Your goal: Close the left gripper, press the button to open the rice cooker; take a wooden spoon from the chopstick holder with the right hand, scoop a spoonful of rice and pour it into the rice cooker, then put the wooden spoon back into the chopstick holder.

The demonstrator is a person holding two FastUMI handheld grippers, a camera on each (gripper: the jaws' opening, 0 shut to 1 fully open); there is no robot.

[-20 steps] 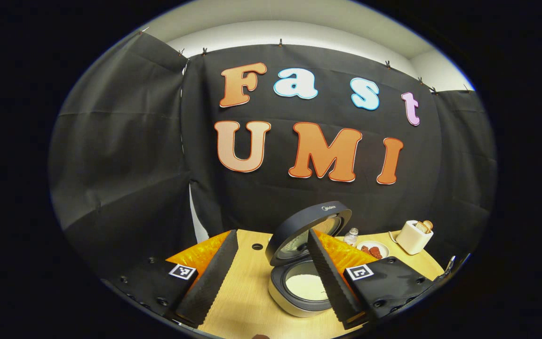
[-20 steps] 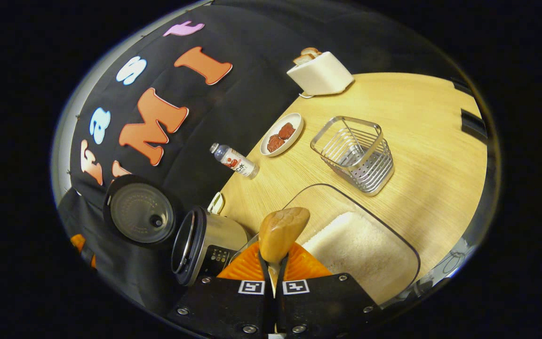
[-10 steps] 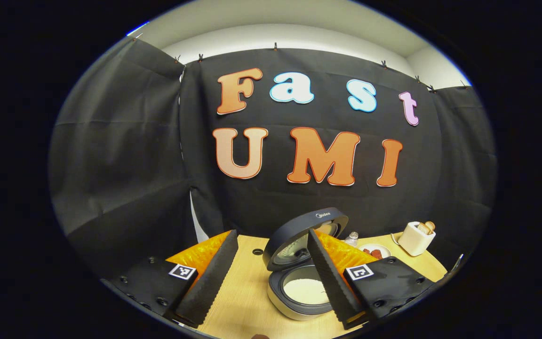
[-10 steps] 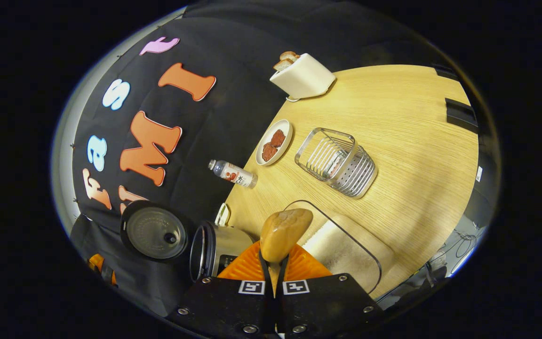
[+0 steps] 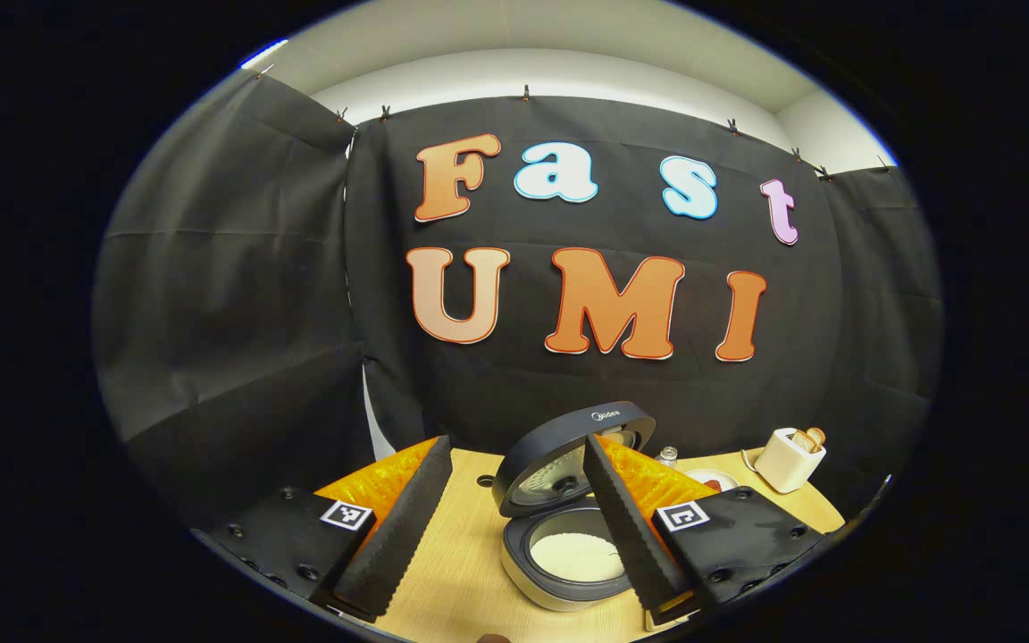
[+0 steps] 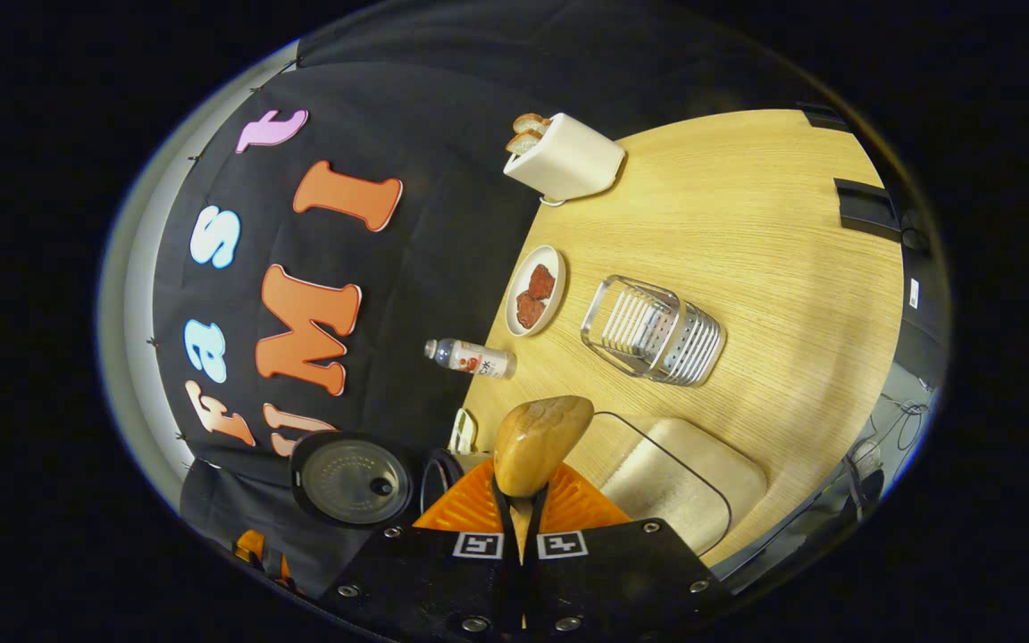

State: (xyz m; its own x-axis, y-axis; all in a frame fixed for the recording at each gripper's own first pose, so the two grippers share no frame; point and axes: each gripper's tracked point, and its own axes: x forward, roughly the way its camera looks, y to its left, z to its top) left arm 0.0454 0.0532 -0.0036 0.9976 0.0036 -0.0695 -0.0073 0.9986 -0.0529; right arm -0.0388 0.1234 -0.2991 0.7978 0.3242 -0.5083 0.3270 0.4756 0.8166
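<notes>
Right now the right gripper (image 6: 519, 527) has its jaws pressed together on the handle of the wooden spoon (image 6: 538, 442), whose bowl sticks up past the fingertips and looks bare of rice. Just beyond the spoon, to its right, lies the clear rice container (image 6: 680, 469) with white rice inside. Farther out on the wooden table (image 6: 791, 268) stands the wire chopstick holder (image 6: 655, 330), near a small plate (image 6: 537, 290) of reddish food and a small bottle (image 6: 472, 357) lying beside the wall. A white toaster (image 6: 565, 159) with bread sits at the far edge. Low on the left, the rice cooker's raised lid (image 6: 352, 480) shows.

Over in the left gripper view, the left gripper (image 5: 514, 527) hangs with its jaws spread wide and nothing between them. Behind its fingers sits the rice cooker (image 5: 564, 558), lid up, white rice visible in the pot.
</notes>
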